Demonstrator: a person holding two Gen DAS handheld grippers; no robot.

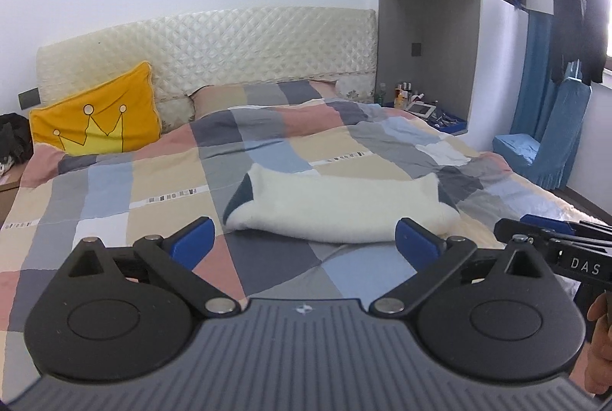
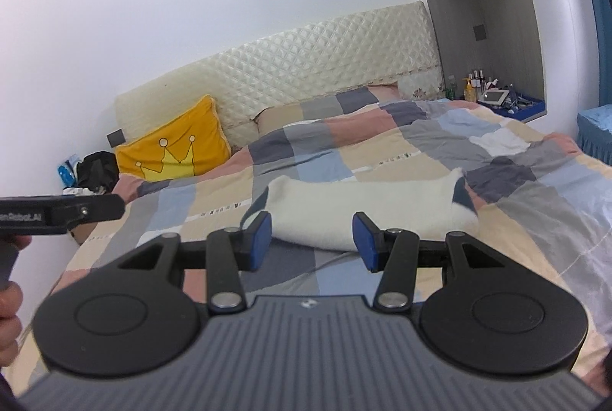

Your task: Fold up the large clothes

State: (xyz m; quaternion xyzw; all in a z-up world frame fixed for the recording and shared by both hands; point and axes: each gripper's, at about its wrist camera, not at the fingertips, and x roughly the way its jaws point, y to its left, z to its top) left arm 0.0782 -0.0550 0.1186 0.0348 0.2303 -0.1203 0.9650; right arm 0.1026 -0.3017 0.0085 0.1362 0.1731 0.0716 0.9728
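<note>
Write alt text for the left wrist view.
A folded white garment lies on a patchwork-quilted bed, just beyond the left gripper, whose blue-padded jaws stand wide open and empty. A yellow crown pillow leans on the headboard; the right gripper enters at right.

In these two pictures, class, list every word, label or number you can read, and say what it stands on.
"DAS": white letters on the right gripper, its black side.
"enRobot.AI", start cut off: on the left gripper, its black side.
Printed strips on the checked quilt: too small to read.
Labels on the bottles in the shelf niche: too small to read.
</note>
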